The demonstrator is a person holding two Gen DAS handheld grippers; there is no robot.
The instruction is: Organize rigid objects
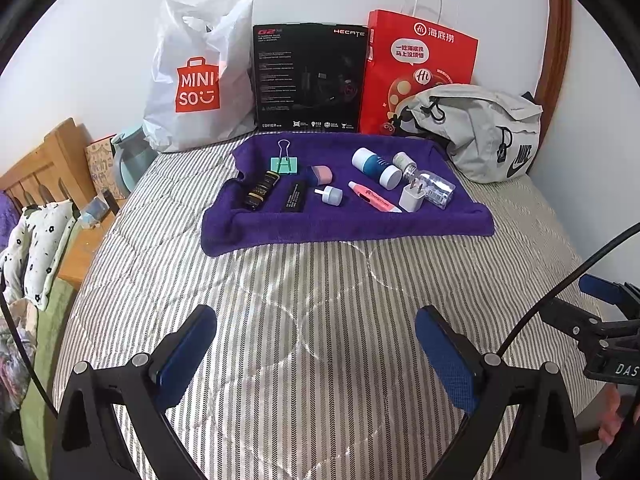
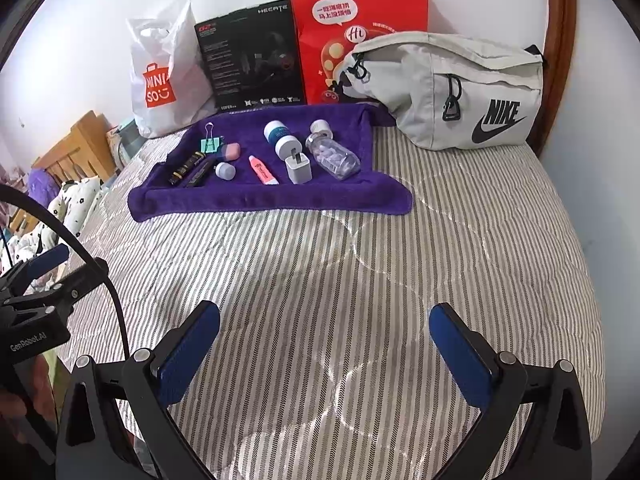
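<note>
A purple towel point(image 1: 344, 224) point(image 2: 256, 200) lies on the striped bed and carries several small items: a green binder clip point(image 1: 284, 164) point(image 2: 211, 143), a black-gold tube point(image 1: 262, 190), a pink eraser-like block point(image 1: 320, 174), a pink tube point(image 1: 374, 197) point(image 2: 263, 170), a white charger plug point(image 1: 412, 197) point(image 2: 298, 168), a blue-white bottle point(image 1: 376, 166) and a clear pill bottle point(image 2: 332, 154). A grey Nike waist bag point(image 1: 484, 136) point(image 2: 452, 88) sits behind at the right. My left gripper point(image 1: 316, 356) and right gripper point(image 2: 324, 356) hover open and empty, well short of the towel.
A white Miniso bag point(image 1: 196, 76), a black headset box point(image 1: 310, 80) and a red paper bag point(image 1: 416, 68) lean on the wall behind the towel. A wooden headboard point(image 1: 44, 160) and flowered pillow point(image 1: 36, 248) are at left. Striped bedding point(image 2: 360, 280) lies between grippers and towel.
</note>
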